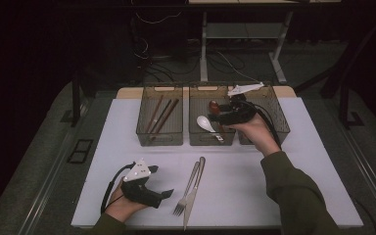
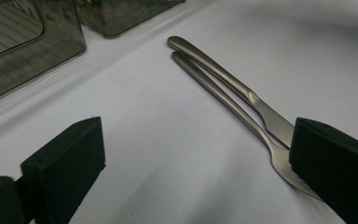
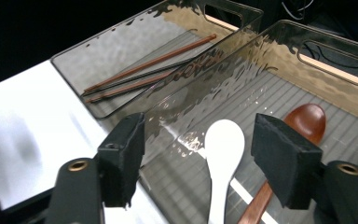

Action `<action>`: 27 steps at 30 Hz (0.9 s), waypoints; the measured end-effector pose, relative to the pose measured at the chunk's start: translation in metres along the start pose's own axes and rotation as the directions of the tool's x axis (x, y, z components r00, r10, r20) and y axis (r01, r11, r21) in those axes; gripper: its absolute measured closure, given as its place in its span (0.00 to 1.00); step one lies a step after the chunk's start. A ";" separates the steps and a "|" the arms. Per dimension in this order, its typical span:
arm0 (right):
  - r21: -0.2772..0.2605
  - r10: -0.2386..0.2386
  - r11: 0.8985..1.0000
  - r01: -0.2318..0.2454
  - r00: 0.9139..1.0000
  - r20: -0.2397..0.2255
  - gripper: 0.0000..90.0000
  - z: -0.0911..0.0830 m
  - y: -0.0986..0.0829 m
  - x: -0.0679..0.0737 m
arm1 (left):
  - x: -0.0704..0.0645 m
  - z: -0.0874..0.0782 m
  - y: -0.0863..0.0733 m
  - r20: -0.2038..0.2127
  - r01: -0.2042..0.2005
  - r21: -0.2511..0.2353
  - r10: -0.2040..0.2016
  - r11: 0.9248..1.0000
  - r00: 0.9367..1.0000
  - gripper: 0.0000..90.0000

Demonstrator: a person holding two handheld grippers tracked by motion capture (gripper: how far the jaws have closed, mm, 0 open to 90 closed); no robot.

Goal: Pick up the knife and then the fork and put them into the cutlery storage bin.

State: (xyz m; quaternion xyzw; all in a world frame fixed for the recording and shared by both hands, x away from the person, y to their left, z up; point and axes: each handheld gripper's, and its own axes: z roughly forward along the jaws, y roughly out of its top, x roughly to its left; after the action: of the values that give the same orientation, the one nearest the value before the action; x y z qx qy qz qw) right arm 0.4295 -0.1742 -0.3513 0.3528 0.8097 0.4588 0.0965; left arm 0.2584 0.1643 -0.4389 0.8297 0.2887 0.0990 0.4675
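Observation:
A steel fork [image 1: 188, 183] [image 2: 228, 102] and knife [image 1: 195, 193] [image 2: 223, 77] lie side by side on the white table top [image 1: 284, 196] near its front. My left gripper [image 1: 160, 181] [image 2: 198, 135] rests low just left of them, open, its right jaw by the fork's tines, nothing between the jaws. My right gripper [image 1: 214, 111] [image 3: 200, 126] hovers open over the middle bin [image 1: 210, 139], above a white spoon [image 1: 204, 122] [image 3: 223, 144] and a red-brown wooden spoon [image 1: 214, 105] [image 3: 307, 121] lying inside.
Three smoky clear bins stand in a row at the back. The left bin [image 1: 159, 142] holds several brown chopsticks [image 1: 160, 116] [image 3: 144, 74]. The right bin [image 1: 281, 122] is partly covered by the hand. Dark floor and desk legs lie beyond.

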 end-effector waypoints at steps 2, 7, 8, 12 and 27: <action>-0.001 0.005 1.000 -0.005 1.000 -0.005 0.37 -0.007 -0.006 0.003 | 0.000 0.000 0.001 -0.007 0.013 0.004 -0.013 1.000 1.000 0.09; 0.008 -0.002 1.000 0.002 1.000 -0.010 0.33 -0.024 -0.033 0.014 | -0.001 0.002 0.007 -0.011 0.015 0.022 -0.014 1.000 1.000 0.24; 0.009 -0.005 1.000 0.005 1.000 -0.008 0.33 -0.026 -0.039 0.016 | -0.002 0.003 0.009 -0.010 0.017 0.019 -0.017 1.000 1.000 0.29; 0.017 0.009 1.000 -0.008 1.000 -0.022 0.31 -0.035 -0.065 0.021 | -0.001 0.007 0.016 -0.004 0.011 0.033 -0.011 0.999 1.000 0.50; 0.023 0.018 1.000 -0.018 1.000 -0.001 0.29 -0.066 -0.126 0.035 | -0.025 0.041 0.031 0.112 -0.019 0.163 0.001 0.987 0.994 0.99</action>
State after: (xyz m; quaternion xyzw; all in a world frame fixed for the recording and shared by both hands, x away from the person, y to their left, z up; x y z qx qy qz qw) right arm 0.3113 -0.2373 -0.4106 0.3610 0.8117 0.4507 0.0881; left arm 0.2680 0.1080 -0.4325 0.8709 0.2651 0.0309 0.4127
